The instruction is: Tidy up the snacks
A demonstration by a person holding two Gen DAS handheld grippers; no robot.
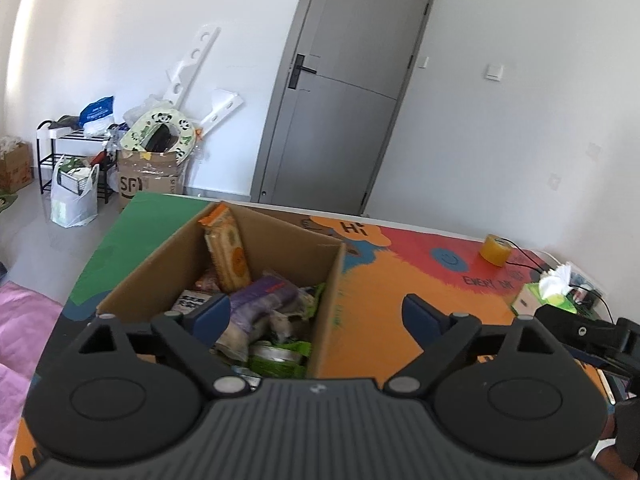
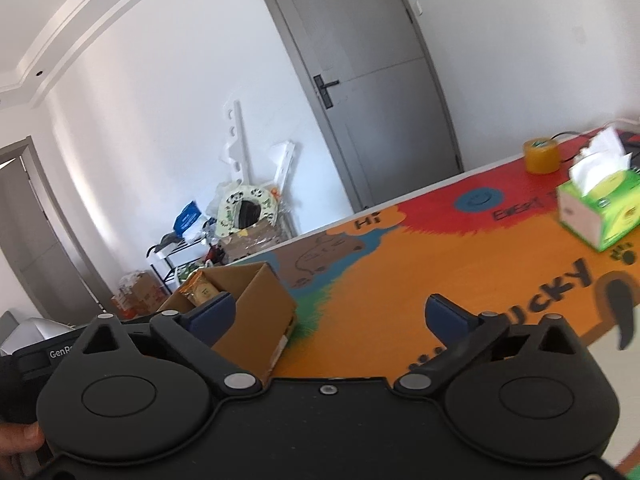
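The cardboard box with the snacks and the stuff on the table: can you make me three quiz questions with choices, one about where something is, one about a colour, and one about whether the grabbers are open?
1. Where is the tall orange cracker pack?
A. Standing up in the cardboard box
B. Flat on the table
C. On the tissue box

2. What colour is the roll of tape?
A. Blue
B. Yellow-orange
C. Pink

3. How are the left gripper and right gripper?
A. Both squeezing a snack
B. One open, one shut
C. Both open and holding nothing

Answers:
1 A, the pack leans upright against the box's inner corner.
2 B, the roll looks amber on the red part of the table.
3 C, each pair of blue pads stands wide apart with nothing between them.
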